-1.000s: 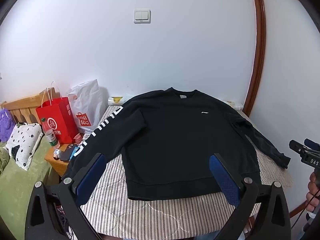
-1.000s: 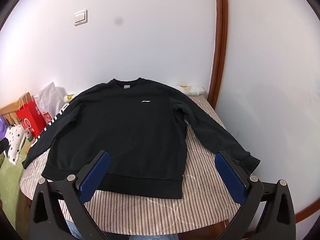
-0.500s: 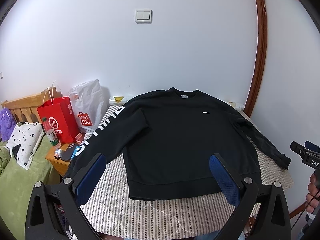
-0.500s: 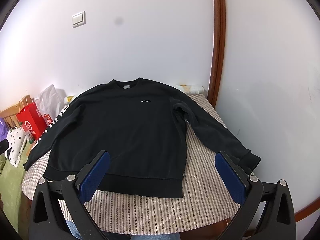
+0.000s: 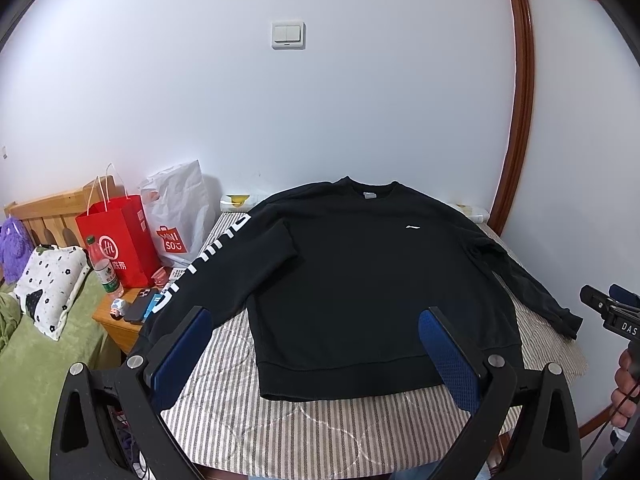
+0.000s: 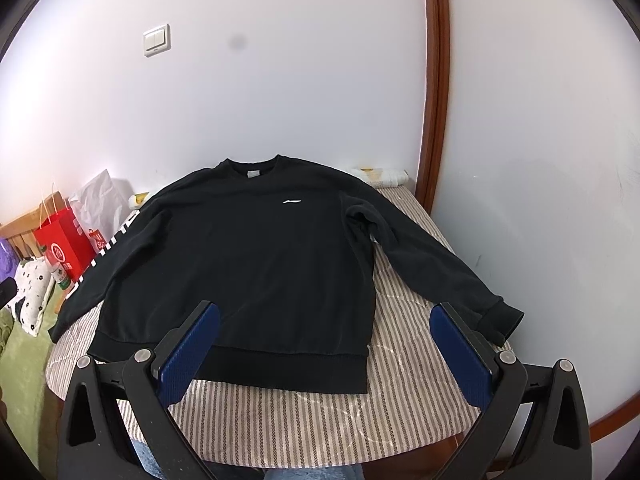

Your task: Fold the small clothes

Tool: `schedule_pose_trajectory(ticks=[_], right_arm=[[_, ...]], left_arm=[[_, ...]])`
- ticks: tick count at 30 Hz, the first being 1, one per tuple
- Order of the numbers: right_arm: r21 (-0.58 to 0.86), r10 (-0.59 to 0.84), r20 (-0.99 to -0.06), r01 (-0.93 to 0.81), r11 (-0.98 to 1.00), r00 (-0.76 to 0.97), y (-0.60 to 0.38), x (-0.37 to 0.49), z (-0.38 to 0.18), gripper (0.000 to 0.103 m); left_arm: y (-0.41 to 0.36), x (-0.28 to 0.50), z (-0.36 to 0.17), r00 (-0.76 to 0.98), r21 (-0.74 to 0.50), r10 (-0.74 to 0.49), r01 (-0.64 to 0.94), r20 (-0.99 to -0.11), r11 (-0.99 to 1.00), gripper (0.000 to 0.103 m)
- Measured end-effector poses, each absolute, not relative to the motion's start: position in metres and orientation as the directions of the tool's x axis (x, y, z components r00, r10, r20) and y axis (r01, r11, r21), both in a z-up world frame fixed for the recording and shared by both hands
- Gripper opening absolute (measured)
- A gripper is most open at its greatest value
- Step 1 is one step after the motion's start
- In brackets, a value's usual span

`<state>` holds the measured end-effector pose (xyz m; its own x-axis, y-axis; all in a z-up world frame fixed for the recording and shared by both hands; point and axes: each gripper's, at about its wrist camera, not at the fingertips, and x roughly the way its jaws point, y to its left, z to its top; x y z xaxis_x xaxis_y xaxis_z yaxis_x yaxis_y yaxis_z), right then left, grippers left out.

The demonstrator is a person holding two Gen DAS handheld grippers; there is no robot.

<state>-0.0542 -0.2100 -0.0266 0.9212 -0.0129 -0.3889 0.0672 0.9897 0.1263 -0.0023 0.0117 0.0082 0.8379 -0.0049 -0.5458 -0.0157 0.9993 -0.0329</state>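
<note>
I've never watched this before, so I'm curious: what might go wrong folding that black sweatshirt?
The black sweatshirt's left sleeve with white lettering hangs past the striped mattress edge, so it could slip off or drag. Both open grippers, left and right, might also pinch the mattress cover along with the hem.

You see a matt black knit sweatshirt [image 5: 360, 280] on striped quilted cloth [image 5: 280, 432]; at left, a glossy red paper bag [image 5: 120, 240] beside a wooden headboard [image 5: 44, 212].

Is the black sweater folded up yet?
No, spread flat. The black sweater lies front-up on the striped table, both sleeves stretched outward, hem straight, nothing doubled over.
</note>
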Motion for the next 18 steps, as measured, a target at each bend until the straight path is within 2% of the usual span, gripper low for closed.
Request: schedule_pose_trajectory(ticks=[18], right_arm=[[0.137, -0.014, -0.385, 0.072, 0.988, 0.923, -0.2111, -0.0588, -0.0281, 0.103]], left_arm=[[0.0062, -0.0050, 0.0042, 0.838, -0.024, 0.004, -0.021, -0.545, 0.999, 0.103]])
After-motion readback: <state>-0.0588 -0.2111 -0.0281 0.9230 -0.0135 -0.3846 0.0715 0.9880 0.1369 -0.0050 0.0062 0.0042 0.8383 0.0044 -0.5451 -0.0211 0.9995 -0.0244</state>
